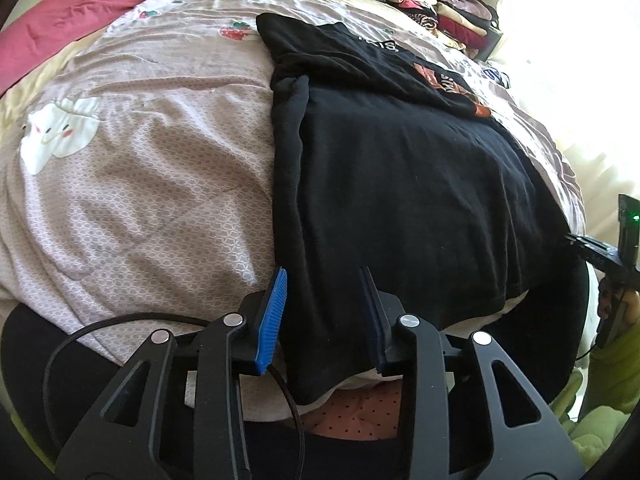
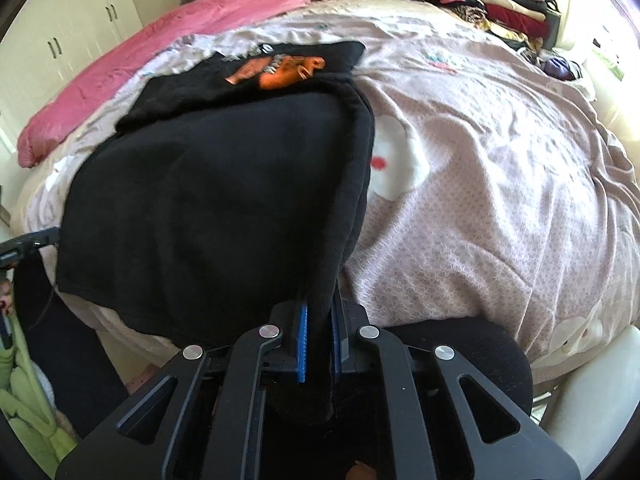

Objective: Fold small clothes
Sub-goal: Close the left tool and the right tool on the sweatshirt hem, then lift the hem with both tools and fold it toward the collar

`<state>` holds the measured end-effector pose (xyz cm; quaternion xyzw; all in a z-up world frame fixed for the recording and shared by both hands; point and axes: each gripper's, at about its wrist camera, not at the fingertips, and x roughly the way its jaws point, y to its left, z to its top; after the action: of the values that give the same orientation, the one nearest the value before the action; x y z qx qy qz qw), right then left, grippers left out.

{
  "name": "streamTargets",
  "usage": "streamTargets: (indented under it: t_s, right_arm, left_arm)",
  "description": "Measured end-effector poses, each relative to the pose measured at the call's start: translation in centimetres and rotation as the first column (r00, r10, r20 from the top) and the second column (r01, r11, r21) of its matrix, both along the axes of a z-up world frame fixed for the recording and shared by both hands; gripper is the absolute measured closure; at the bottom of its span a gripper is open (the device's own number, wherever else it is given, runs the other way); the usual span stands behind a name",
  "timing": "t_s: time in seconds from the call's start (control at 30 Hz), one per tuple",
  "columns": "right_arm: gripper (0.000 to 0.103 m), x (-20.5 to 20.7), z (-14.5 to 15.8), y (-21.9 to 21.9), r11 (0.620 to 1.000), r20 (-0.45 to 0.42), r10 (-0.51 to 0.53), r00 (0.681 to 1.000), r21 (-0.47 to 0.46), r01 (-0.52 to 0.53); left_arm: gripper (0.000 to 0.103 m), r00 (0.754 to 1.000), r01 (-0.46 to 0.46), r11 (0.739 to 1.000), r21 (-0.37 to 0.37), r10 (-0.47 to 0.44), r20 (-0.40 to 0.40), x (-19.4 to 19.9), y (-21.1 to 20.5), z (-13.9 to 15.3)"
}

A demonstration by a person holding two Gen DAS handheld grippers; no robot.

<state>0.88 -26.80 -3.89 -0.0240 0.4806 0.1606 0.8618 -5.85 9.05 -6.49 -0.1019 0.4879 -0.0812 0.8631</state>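
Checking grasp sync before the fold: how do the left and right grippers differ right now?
The right gripper is clamped on the black shirt's bunched edge, pads pressing the fabric; the left gripper stands visibly apart, pads not pinching. The right takes the shirt's right edge, the left straddles its left near corner, with cloth lying between the fingers. Shared: both point down at the near hem of the same shirt on the pink quilt.

Black T-shirt [image 2: 208,200]: matt, soft knit cloth; its orange print [image 2: 280,70] looks smoother. Bedspread [image 1: 140,160] beneath the T-shirt: pale, finely patterned woven cloth, creased, with white appliqué patches. Pink blanket [image 2: 132,64] beyond the T-shirt: plush, matt. Left tongs [image 1: 324,312] and right tongs [image 2: 320,344]: matt black plastic frames, shiny metal pivot pins, ribbed blue pads.
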Motion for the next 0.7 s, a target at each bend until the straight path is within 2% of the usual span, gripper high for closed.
streamTargets:
  t_s: [0.2, 0.37, 0.5, 0.57, 0.7]
  right_arm:
    - [0.095, -0.2, 1.3, -0.1, 0.999, 0.037, 0.008, 0.999, 0.031, -0.009]
    - [0.095, -0.1, 1.3, -0.5, 0.999, 0.033, -0.003, 0.999, 0.043, 0.002]
    - [0.095, -0.3, 1.5, -0.4, 0.999, 0.042, -0.004, 0.999, 0.051, 0.002]
    - [0.095, -0.3, 1.7, -0.6, 0.998, 0.048, -0.015, 0.999, 0.057, 0.012]
    - [0.095, -0.4, 1.9, -0.7, 0.998, 0.058, -0.028, 0.998, 0.051, 0.025]
  left_arm:
    - [0.075, 0.999, -0.037, 0.999, 0.000, 0.037, -0.031, 0.3, 0.7, -1.0]
    - [0.075, 0.999, -0.019, 1.000, -0.004, 0.019, -0.034, 0.3, 0.5, -1.2]
    - [0.085, 0.999, -0.014, 1.000, 0.013, 0.015, -0.033, 0.5, 0.1, -1.4]
    - [0.097, 1.000, -0.009, 1.000, 0.016, 0.009, -0.027, 0.5, 0.0, -1.2]
    - [0.098, 1.000, -0.003, 1.000, -0.002, 0.003, -0.002, 0.2, 0.2, -0.4]
